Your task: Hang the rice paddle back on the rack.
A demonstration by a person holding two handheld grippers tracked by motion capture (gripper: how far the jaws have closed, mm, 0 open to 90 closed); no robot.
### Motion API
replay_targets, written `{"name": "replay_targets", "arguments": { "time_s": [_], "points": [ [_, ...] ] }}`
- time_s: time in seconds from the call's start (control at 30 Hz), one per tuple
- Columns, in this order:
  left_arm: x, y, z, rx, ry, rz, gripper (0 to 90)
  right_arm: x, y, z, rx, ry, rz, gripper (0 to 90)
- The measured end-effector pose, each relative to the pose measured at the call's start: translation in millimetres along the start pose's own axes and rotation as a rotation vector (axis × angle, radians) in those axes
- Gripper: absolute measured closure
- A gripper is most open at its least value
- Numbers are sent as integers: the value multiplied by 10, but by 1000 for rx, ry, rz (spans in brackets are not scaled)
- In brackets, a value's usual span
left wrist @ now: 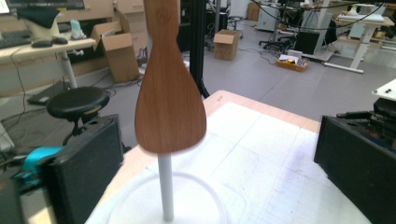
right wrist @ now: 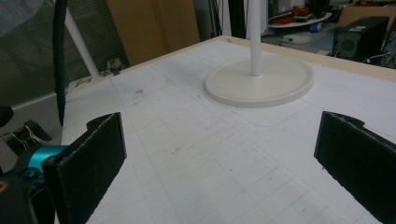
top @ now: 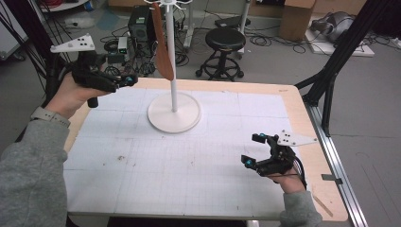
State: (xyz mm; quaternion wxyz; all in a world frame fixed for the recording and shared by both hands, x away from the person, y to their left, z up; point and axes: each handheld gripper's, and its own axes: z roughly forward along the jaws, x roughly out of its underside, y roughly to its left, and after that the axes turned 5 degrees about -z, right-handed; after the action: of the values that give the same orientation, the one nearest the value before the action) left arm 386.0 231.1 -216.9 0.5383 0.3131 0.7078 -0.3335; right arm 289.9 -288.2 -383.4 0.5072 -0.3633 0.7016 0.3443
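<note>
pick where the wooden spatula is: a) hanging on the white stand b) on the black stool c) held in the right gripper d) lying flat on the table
a: the spatula hangs blade down beside the pole of the white stand, clear of the table; the left gripper is open near it, and the right gripper is open and holds nothing.

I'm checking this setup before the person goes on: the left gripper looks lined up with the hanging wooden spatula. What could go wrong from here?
1. The wooden spatula hangs freely from the stand; a nudge from the left gripper, whose jaws are open, could set it swinging out of reach.
2. The stand is a thin pole on a round base; pulling sideways might tip it.
</note>
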Motion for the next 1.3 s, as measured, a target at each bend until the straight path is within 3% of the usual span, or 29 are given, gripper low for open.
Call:
{"name": "replay_targets", "arguments": {
  "time_s": [0.23,0.57,1.0,1.3],
  "points": [
    [226,-39,-89,-4,4,-8,16,1,-4,13,1,5,-7,10],
    [543,-199,-100,72,-11,10,16,0,13,-3,10,6,-10,10],
    [956,-159,-233,27,-4,-31,16,-6,27,-21,30,1,-17,10],
    [1199,-102,-392,-10,-65,-61,16,-5,15,-20,39,-6,-18,10]
  ]
}}
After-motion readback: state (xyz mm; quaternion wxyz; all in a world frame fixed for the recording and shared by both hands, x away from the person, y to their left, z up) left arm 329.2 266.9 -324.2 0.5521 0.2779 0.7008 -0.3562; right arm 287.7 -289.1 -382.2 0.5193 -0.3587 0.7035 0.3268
